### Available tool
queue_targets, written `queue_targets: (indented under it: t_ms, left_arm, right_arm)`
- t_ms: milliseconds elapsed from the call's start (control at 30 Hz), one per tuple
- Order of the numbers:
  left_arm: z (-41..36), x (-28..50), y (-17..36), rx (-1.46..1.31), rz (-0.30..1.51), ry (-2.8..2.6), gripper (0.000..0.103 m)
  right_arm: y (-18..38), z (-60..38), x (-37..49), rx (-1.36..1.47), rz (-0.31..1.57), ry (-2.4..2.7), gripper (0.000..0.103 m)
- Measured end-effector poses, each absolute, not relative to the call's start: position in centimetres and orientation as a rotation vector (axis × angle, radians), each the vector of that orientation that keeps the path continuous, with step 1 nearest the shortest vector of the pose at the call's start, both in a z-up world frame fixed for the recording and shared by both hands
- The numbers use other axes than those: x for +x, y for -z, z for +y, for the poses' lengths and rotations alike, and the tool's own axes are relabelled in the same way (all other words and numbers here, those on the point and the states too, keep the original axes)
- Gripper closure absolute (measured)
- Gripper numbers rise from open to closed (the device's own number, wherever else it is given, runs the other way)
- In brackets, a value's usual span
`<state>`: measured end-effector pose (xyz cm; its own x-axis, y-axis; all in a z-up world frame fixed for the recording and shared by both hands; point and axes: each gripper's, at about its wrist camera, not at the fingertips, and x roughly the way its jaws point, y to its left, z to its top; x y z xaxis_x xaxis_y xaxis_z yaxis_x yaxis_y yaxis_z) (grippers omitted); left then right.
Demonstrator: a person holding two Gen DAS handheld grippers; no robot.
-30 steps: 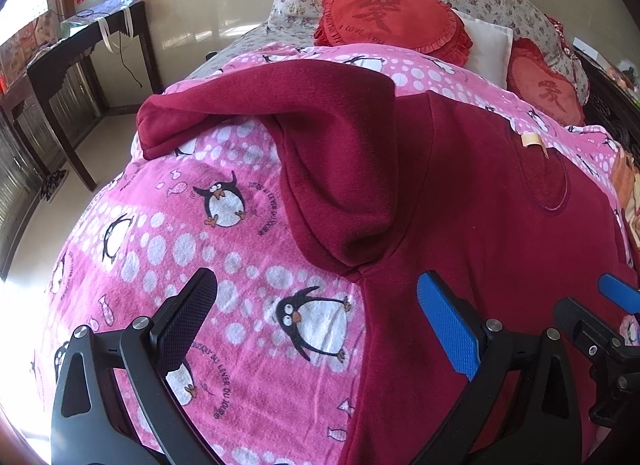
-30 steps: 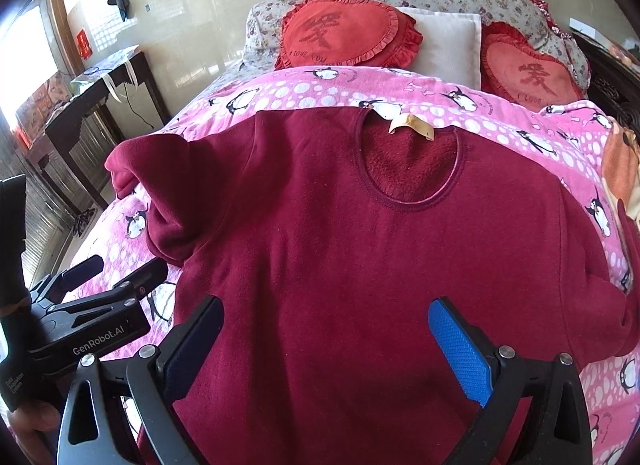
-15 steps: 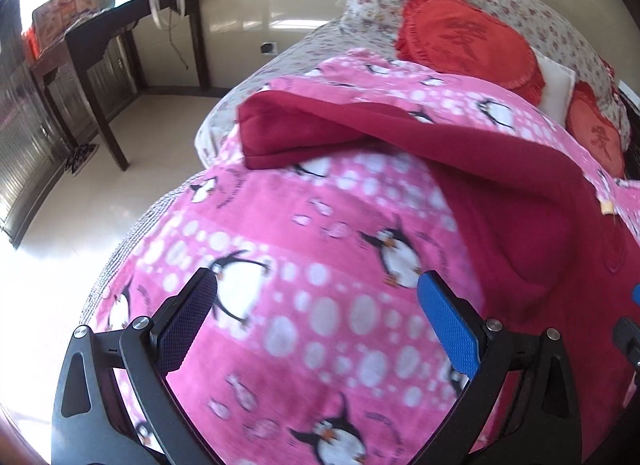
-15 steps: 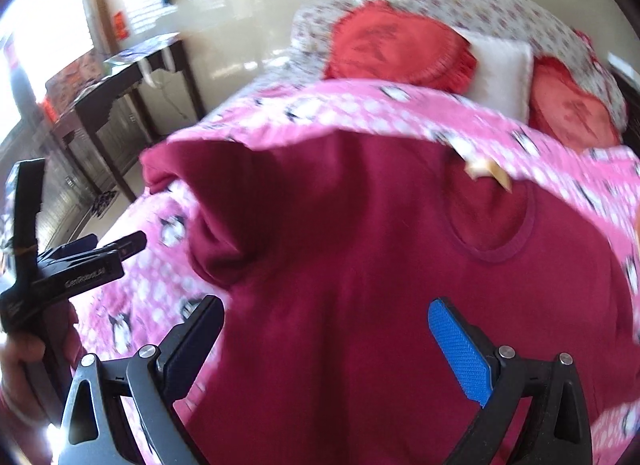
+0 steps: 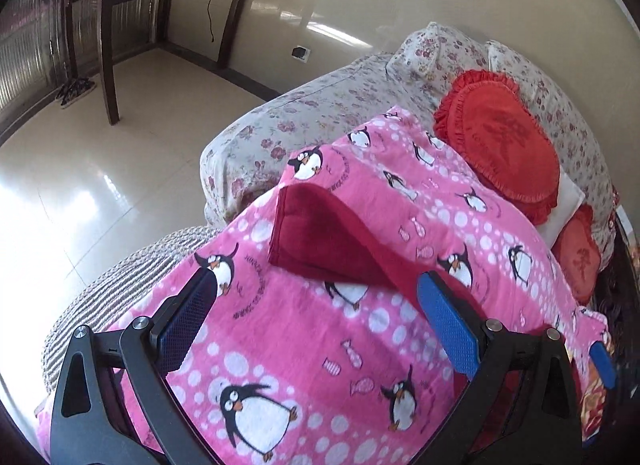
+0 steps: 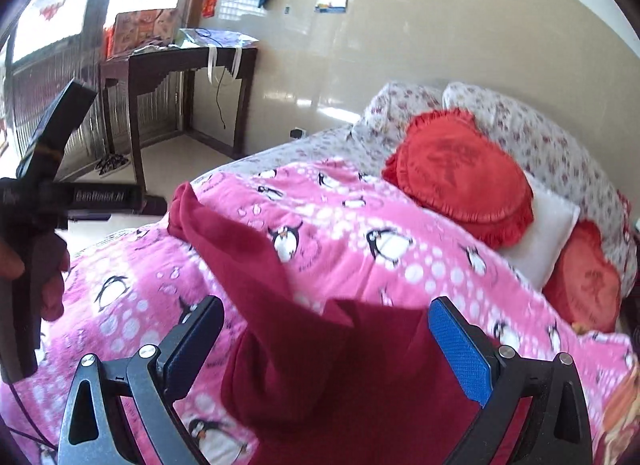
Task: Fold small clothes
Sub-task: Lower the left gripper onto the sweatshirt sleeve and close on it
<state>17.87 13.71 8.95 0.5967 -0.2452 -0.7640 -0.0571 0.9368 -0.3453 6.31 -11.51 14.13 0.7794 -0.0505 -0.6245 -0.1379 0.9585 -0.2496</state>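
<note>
Left gripper (image 5: 316, 325): I am holding it wide open and empty, hovering over the pink penguin blanket (image 5: 280, 365).
Right gripper (image 6: 324, 349): I am keeping it spread wide, gripping nothing; red cloth is lying between the pads, untouched as far as I can tell.
Red sweater (image 6: 320, 361): lying on the blanket, bulk at lower centre of the right view.
Sleeve (image 5: 320, 237): stretching away to upper left, cuff end just ahead of my left gripper.
Long axis: running lower right to upper left.
Nearer hand: left for the cuff, in my judgement; right for the body.
</note>
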Motion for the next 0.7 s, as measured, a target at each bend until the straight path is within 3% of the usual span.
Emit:
queue_targets:
  t_ms: [200, 267, 333, 367, 433, 533, 633, 700]
  left_arm:
    - [12.2, 21.5, -7.4, -0.324, 0.987, 0.13, 0.002]
    - [11.9, 22.2, -6.4, -0.343, 1.016, 0.132, 0.002]
    - [11.8, 22.6, -5.5, -0.371, 1.035, 0.124, 0.003]
    - [11.8, 22.7, -5.2, -0.385, 1.04, 0.12, 0.006]
    - [11.7, 22.8, -4.6, -0.391, 1.043, 0.107, 0.034]
    - [11.5, 23.0, -3.9, -0.353, 1.083, 0.115, 0.062]
    - [12.0, 22.2, -4.1, -0.327, 1.071, 0.122, 0.079]
    - [12.6, 21.8, -4.4, -0.339, 1.069, 0.128, 0.086]
  right_arm:
    - [-12.3, -12.2, 8.7, -0.263, 0.737, -0.08, 0.009]
    - [-11.6, -12.6, 9.1, -0.223, 0.773, -0.103, 0.036]
    - [-10.6, -13.0, 9.5, -0.184, 0.818, -0.122, 0.056]
    - [-10.2, -13.2, 9.6, -0.173, 0.832, -0.126, 0.061]
    - [-9.9, -13.9, 9.3, -0.135, 0.841, -0.139, 0.063]
    - [-11.1, -16.3, 8.2, -0.02, 0.825, -0.139, 0.063]
    - [-12.2, -19.8, 6.2, 0.107, 0.807, -0.105, 0.05]
    - [-12.5, -21.6, 4.7, 0.146, 0.806, -0.081, 0.049]
